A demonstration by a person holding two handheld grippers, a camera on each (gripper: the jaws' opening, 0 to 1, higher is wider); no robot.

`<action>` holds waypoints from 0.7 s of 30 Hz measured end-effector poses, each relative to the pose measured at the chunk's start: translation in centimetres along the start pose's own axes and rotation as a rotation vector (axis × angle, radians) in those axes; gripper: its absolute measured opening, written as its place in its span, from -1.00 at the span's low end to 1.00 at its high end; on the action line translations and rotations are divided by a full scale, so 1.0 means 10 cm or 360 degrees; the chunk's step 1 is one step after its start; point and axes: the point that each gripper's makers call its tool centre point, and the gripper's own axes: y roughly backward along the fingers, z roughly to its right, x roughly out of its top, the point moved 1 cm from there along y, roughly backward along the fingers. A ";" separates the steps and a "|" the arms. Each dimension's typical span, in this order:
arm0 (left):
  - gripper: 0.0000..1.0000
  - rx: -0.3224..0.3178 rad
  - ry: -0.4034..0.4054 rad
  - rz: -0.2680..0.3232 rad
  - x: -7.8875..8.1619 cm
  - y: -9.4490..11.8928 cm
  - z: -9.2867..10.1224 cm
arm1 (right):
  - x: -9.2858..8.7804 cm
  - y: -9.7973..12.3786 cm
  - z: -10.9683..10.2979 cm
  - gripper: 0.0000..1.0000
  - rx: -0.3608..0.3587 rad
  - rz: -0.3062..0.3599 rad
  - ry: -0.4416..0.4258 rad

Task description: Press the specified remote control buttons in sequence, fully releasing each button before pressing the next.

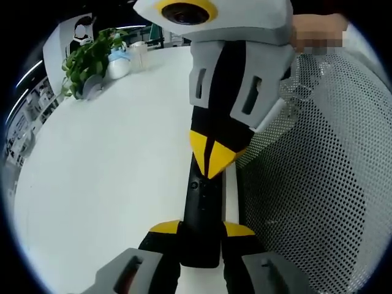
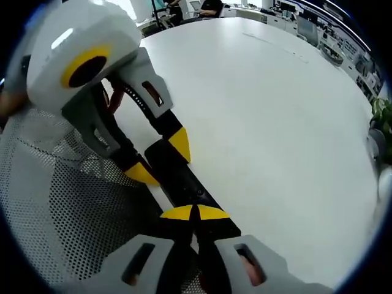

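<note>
Hard to read any button on the black remote control (image 1: 202, 214): only one small round dot shows near its upper part in the left gripper view, the far end hidden under the right gripper (image 1: 211, 160), the near end cut off between the left gripper (image 1: 202, 229)'s yellow-tipped jaws. Lying on the white table (image 1: 110, 171), just beside a white perforated mesh surface (image 1: 318, 184), with a narrow white strip between remote and mesh. Clamped from both sides by the left gripper's jaws, one yellow tip on each long edge. Seen from the right gripper view, the remote (image 2: 180, 177) again mostly covered, a short black stretch with a few faint dots between the two tools; left gripper (image 2: 160, 160) gripping its far end, jaws spread around the body. Right gripper (image 2: 195, 213) with yellow tips drawn together to a point and resting on top of the remote; touching, though whether pressing a button cannot be told. Mesh surface (image 2: 67, 208) taking up the lower left there, its edge running under the remote's side. Part of a hand (image 1: 318, 33) at the top of the left gripper view, blurred. Far across the table, a green leafy plant (image 1: 92, 58) with a pale blue item and a white cup beside it, too small to make out. Background shelves and desks around the table edge indistinct.
</note>
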 end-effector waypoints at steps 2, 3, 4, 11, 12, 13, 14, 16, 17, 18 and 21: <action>-0.51 0.0000 -0.0001 -0.0001 0.00 0.00 0.00 | 0.00 0.00 0.00 -1.00 -0.0006 0.0000 0.0034; -0.51 0.0000 -0.0001 -0.0001 0.00 0.00 0.00 | 0.00 0.00 -0.01 -1.00 -0.0013 0.0000 0.0069; -0.51 0.0000 -0.0001 -0.0001 0.00 0.00 0.00 | 0.00 0.00 -0.01 -1.00 -0.0016 -0.0002 0.0086; -0.51 -0.0003 -0.0002 0.0001 0.00 0.00 0.00 | 0.00 0.00 0.02 -1.00 -0.0004 -0.0007 0.0060; -0.51 -0.0003 -0.0002 0.0001 0.00 0.00 0.00 | 0.00 0.00 0.02 -1.00 0.0001 -0.0006 0.0054; -0.51 -0.0004 -0.0002 0.0002 0.00 0.00 0.00 | 0.00 0.00 0.02 -1.00 0.0014 0.0001 0.0032; -0.51 -0.0005 -0.0002 0.0002 0.00 0.00 0.00 | 0.00 0.00 0.02 -1.00 0.0023 0.0007 0.0015; -0.51 -0.0004 -0.0002 0.0002 0.00 0.00 0.00 | -0.01 0.00 0.03 -1.00 0.0049 0.0029 -0.0021; -0.51 -0.0004 -0.0003 0.0002 0.00 0.00 0.00 | -0.01 0.00 0.03 -1.00 0.0056 0.0036 -0.0031; -0.51 -0.0003 -0.0003 0.0002 0.00 0.00 0.00 | -0.01 0.01 0.02 -1.00 0.0059 0.0039 -0.0039; -0.51 -0.0002 -0.0005 0.0002 0.00 0.00 0.00 | 0.00 0.00 0.01 -1.00 0.0059 0.0039 -0.0043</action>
